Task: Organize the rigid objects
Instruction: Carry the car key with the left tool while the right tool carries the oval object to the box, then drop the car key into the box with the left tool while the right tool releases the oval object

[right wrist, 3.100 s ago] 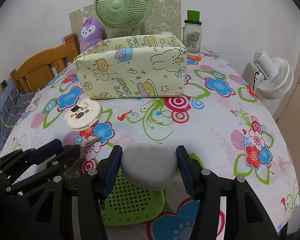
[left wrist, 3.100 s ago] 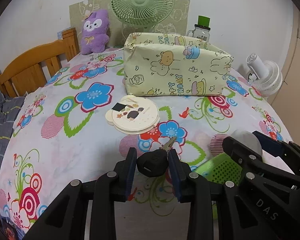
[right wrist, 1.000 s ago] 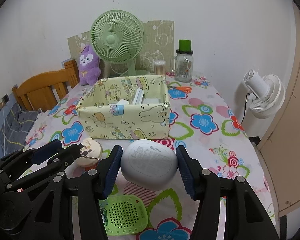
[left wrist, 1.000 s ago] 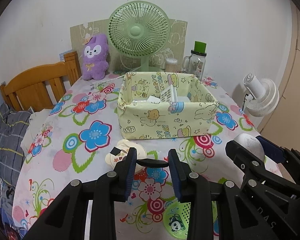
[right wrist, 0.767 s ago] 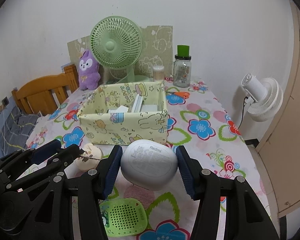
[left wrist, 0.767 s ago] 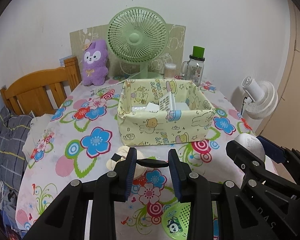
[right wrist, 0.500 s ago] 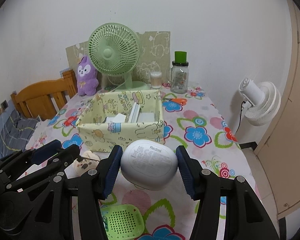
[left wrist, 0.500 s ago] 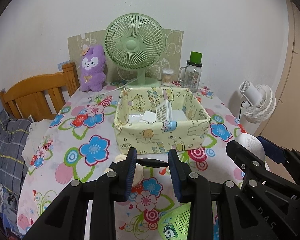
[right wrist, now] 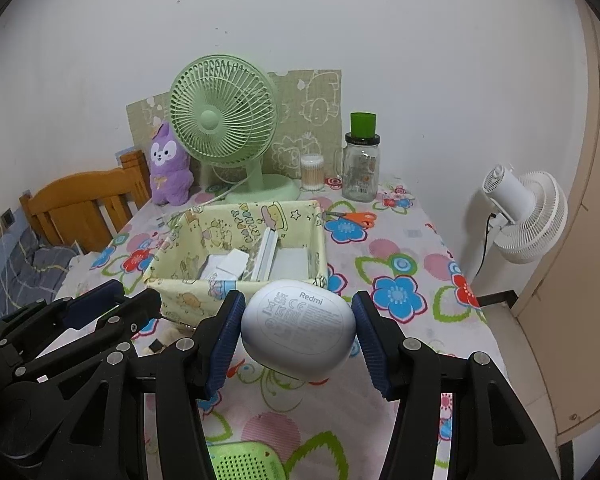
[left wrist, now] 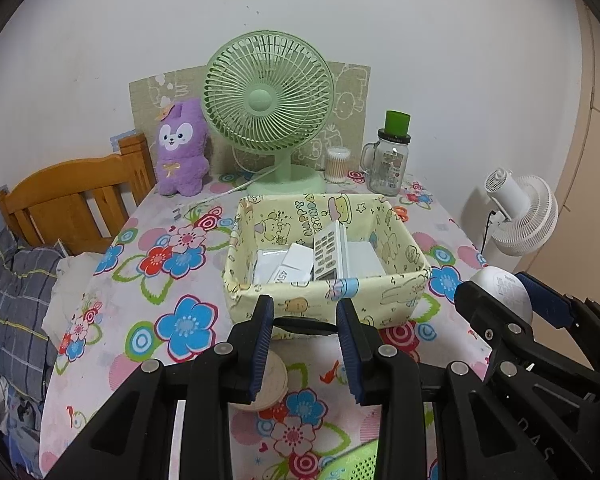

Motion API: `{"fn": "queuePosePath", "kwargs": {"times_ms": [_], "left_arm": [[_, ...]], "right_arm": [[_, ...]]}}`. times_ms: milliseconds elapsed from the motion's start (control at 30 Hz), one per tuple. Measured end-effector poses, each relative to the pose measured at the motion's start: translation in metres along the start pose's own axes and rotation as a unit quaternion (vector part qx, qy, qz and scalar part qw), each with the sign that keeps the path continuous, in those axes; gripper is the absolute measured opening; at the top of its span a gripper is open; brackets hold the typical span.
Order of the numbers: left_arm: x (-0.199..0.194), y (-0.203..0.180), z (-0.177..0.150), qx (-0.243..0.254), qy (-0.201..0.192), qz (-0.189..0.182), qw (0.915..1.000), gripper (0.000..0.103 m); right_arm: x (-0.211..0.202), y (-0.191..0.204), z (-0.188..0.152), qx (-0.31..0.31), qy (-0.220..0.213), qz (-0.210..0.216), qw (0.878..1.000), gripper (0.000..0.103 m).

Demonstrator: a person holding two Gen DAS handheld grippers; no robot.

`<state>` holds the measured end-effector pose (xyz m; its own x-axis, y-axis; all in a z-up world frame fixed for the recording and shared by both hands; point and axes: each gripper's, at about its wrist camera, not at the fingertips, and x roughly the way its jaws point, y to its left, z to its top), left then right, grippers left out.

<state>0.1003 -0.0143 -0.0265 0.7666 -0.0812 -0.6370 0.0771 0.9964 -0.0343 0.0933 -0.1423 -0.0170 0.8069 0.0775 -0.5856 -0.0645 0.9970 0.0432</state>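
Left tool (left wrist: 305, 326) was clamped on the black car key (left wrist: 305, 325), right tool (right wrist: 298, 330) on the white Redmi earbud case (right wrist: 299, 334), both above the tabletop's near edge short of the fabric bin (left wrist: 396, 280); the smooth case could slip.

A lived-in home bedroom: a table under a flowered cloth (left wrist: 172, 280), a wooden headboard (left wrist: 72, 204) and grey plaid bedding (left wrist: 8, 292) at nine o'clock, a purple plush rabbit (left wrist: 180, 148) and green desk fan (left wrist: 268, 104) at twelve o'clock.
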Motion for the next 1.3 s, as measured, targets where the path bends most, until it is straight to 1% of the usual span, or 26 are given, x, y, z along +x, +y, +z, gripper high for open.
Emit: {"fn": "queuePosePath", "kwargs": {"times_ms": [367,800,933,1133,1233,1300], "left_arm": [[0.026,0.001,0.018,-0.002,0.012,-0.001,0.9999,0.032],[0.050,0.004,0.040,0.000,0.013,0.004,0.9999,0.032],[0.059,0.006,0.043,0.000,0.014,0.004,0.9999,0.032],[0.081,0.008,0.041,0.001,0.029,0.001,0.9996,0.033],[0.089,0.008,0.040,0.000,0.035,0.001,0.9994,0.033],[0.096,0.009,0.040,-0.002,0.038,0.004,0.9993,0.039]], "right_arm": [[0.028,-0.004,0.017,0.005,0.004,0.000,1.000,0.059],[0.055,-0.004,0.033,0.008,0.005,0.003,1.000,0.059],[0.066,-0.006,0.037,0.008,0.009,0.005,1.000,0.059],[0.085,-0.007,0.037,0.007,0.021,0.004,1.000,0.059],[0.093,-0.007,0.037,0.006,0.025,0.002,1.000,0.059],[0.097,-0.007,0.037,0.006,0.028,0.001,1.000,0.059]]}}
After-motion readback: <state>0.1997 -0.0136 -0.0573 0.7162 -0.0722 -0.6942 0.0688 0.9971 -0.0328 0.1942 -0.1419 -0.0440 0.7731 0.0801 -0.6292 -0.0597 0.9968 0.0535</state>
